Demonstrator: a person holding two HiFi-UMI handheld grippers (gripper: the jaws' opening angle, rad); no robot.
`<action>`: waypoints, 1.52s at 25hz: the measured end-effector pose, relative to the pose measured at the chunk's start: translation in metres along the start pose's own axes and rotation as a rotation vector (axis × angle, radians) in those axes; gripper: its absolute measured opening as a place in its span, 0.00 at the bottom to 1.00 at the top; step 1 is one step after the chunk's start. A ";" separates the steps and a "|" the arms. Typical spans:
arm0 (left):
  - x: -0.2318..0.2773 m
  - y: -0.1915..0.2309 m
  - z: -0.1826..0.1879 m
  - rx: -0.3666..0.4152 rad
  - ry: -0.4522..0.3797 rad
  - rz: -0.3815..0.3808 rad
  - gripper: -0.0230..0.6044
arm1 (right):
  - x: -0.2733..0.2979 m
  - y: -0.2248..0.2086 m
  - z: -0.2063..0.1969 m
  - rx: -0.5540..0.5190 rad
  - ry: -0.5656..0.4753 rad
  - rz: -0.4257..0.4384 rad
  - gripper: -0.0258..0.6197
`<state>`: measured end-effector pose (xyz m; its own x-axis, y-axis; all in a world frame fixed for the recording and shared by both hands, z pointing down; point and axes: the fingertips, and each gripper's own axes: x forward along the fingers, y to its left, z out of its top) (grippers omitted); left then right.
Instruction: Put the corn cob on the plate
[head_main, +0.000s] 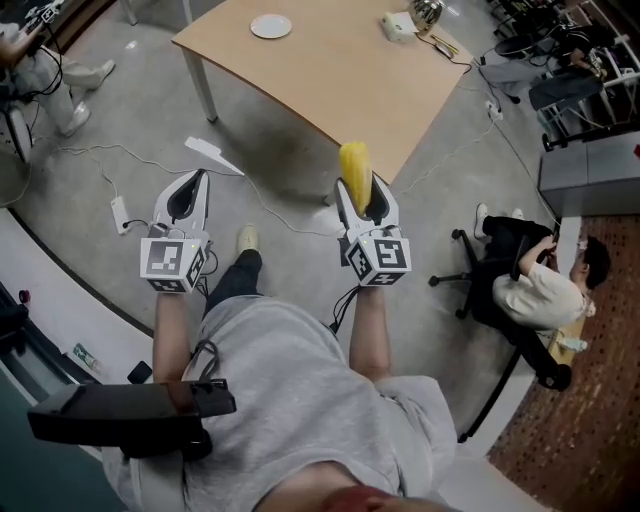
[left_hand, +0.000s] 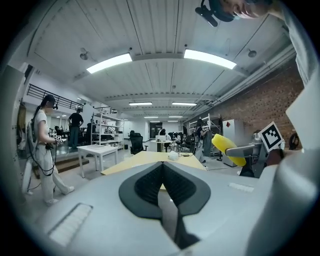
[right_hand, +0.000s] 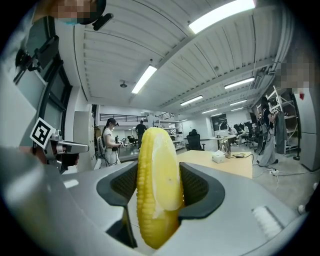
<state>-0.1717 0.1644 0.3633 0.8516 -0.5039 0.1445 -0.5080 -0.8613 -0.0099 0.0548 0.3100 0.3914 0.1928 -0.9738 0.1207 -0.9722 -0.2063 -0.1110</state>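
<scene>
Right gripper (head_main: 362, 200) clamps the corn cob (head_main: 353, 163), well short of the surface (head_main: 330, 75); left gripper (head_main: 186, 195) closed, empty. Risk — the tapered cob may slip before reaching the plate (head_main: 271, 26) by the far edge.

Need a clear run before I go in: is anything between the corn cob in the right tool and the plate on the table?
Nothing visible. The corn cob, gripped in the right tool, is over the floor, short of the table. The stretch of top leading to the plate is bare.
</scene>
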 end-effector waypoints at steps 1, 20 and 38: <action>0.008 0.007 0.004 -0.002 0.002 0.001 0.07 | 0.010 -0.001 0.003 0.003 0.001 0.000 0.43; 0.108 0.141 0.014 -0.030 -0.012 -0.005 0.07 | 0.174 0.016 0.022 0.014 -0.003 0.011 0.43; 0.146 0.192 0.017 -0.056 -0.017 0.099 0.07 | 0.255 0.001 0.030 0.010 0.026 0.082 0.44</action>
<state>-0.1429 -0.0755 0.3659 0.7987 -0.5878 0.1285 -0.5958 -0.8025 0.0325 0.1074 0.0582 0.3923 0.1092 -0.9846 0.1369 -0.9832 -0.1272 -0.1309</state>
